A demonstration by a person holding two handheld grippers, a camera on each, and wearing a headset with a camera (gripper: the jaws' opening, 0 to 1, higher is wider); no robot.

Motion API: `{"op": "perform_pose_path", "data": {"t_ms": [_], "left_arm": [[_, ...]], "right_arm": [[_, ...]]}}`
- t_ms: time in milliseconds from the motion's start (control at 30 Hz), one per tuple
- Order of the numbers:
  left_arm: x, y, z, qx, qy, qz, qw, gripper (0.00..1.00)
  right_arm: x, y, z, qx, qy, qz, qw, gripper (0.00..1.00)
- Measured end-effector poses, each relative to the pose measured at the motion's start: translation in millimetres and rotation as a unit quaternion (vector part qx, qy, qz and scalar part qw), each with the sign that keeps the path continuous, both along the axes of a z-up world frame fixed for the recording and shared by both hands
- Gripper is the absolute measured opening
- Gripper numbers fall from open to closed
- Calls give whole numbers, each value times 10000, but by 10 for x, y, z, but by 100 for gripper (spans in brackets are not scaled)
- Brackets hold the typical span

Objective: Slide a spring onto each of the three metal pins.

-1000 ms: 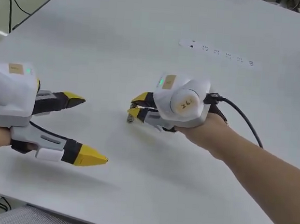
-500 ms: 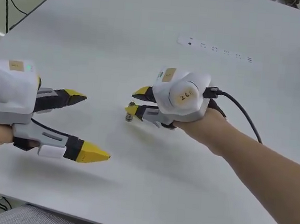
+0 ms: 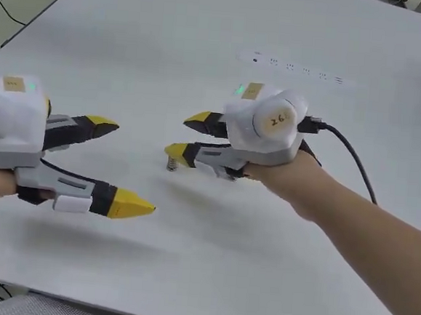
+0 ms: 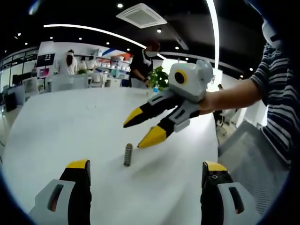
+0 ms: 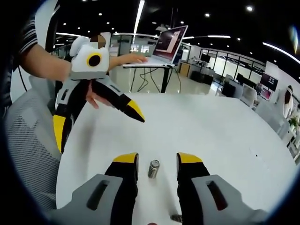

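Hovering low with its jaws parted, the right gripper (image 3: 181, 135) brackets a spring (image 5: 153, 168) between its yellow tips, touching neither. The spring stands upright on the white table (image 3: 204, 55). Well off to the side, the left gripper (image 3: 126, 167) points toward it, jaws spread wide.

Right gripper (image 5: 157, 158) with jaws parted, spring (image 5: 154, 168) upright between them on white table (image 5: 211, 136), left gripper (image 5: 97, 124) spread wide beyond

Grey spring (image 4: 128, 154), white table (image 3: 204, 47), yellow-tipped right tool (image 3: 187, 134).
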State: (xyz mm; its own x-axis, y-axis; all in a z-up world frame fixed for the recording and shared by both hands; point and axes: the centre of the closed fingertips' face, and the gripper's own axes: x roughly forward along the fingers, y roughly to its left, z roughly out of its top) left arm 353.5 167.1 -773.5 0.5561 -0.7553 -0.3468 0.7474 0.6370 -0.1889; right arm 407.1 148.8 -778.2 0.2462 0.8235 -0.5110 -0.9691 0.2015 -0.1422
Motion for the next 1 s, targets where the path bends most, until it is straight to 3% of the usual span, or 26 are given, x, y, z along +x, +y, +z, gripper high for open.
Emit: {"op": "perform_pose_path", "data": {"t_ms": [367,700,1000], "left_arm": [[54,-30,97,-79,-103,13,9999,97],[91,-85,178,-110,-204,-43,9997,98],[88,-109,232,-87,-244,-96,9996,98]], "right_arm": [[-42,-346,145,419,113,-380,9983,43],[-73,-748,273,883,209,-729,9932,56],[-159,-1166,345,1126,240,-946,9888,65]]}}
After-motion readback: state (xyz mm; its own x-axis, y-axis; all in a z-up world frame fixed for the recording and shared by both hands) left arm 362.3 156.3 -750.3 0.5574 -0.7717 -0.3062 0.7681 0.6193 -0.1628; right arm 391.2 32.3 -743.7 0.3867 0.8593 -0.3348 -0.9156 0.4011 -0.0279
